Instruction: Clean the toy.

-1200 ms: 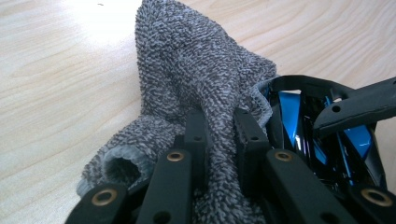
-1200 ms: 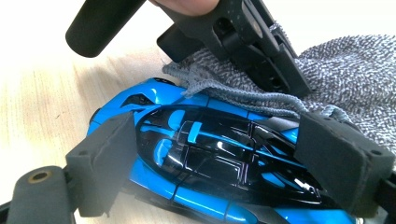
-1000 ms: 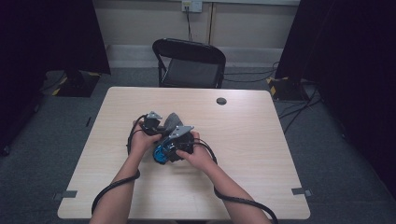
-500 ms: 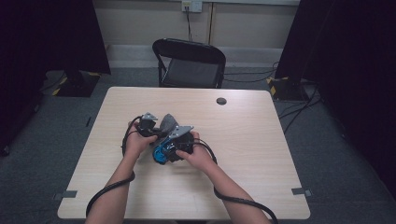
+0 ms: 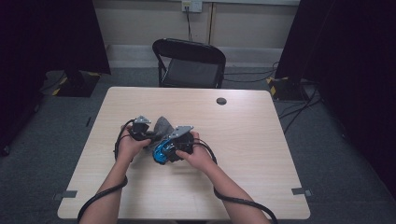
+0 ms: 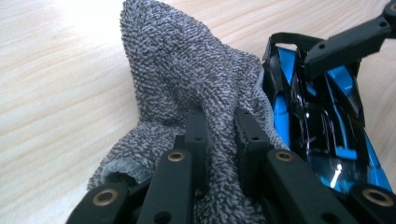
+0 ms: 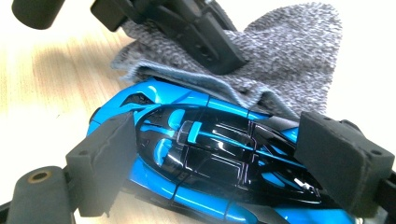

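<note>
A blue and black toy car (image 7: 210,154) lies between the foam pads (image 7: 105,158) of my right gripper (image 7: 224,154), which is shut on it just above the table. A grey terry cloth (image 6: 187,84) is draped against the car's far side. My left gripper (image 6: 219,121) is shut on a fold of that cloth, with the car (image 6: 322,126) close on its right. From above, the left gripper (image 5: 140,128), the cloth (image 5: 162,125), the car (image 5: 161,151) and the right gripper (image 5: 180,140) are bunched together left of the table's middle.
The light wooden table (image 5: 261,154) bears a small black round disc (image 5: 221,101) near its far edge. A black folding chair (image 5: 189,63) stands behind the table. Cables trail from both grippers along the person's forearms toward the near edge.
My left gripper has shifted slightly to the left with the cloth in its jaws, dragging the cloth across the car. The right gripper and the car have stayed in place.
</note>
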`<state>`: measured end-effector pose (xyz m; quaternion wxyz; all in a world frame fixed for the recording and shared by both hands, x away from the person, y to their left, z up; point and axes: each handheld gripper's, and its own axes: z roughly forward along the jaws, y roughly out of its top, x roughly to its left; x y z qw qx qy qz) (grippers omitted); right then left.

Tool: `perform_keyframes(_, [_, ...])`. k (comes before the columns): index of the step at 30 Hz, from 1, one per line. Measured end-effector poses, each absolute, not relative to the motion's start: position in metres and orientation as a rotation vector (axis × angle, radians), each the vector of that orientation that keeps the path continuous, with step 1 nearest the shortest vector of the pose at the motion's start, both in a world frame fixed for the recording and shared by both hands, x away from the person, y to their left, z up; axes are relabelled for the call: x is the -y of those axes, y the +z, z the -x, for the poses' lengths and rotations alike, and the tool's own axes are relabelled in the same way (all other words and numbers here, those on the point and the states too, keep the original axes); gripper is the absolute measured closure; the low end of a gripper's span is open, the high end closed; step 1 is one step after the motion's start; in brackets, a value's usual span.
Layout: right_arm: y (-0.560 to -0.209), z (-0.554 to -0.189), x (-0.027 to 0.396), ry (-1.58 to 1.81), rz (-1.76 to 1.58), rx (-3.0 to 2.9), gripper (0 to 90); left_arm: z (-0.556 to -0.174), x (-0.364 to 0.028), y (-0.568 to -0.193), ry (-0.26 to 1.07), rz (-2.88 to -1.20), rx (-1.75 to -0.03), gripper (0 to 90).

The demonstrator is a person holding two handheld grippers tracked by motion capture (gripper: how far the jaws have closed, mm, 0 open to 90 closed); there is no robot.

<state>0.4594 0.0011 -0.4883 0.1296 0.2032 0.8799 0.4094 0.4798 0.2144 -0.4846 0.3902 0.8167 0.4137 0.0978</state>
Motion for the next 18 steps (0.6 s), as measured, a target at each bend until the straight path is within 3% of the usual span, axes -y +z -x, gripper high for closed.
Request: perform_keyframes(18, [-0.488, -0.459, -0.002, 1.183, -0.592, -2.559, 12.8, -0.449, -0.245, -0.486, 0.249, -2.058, -1.073, 77.9])
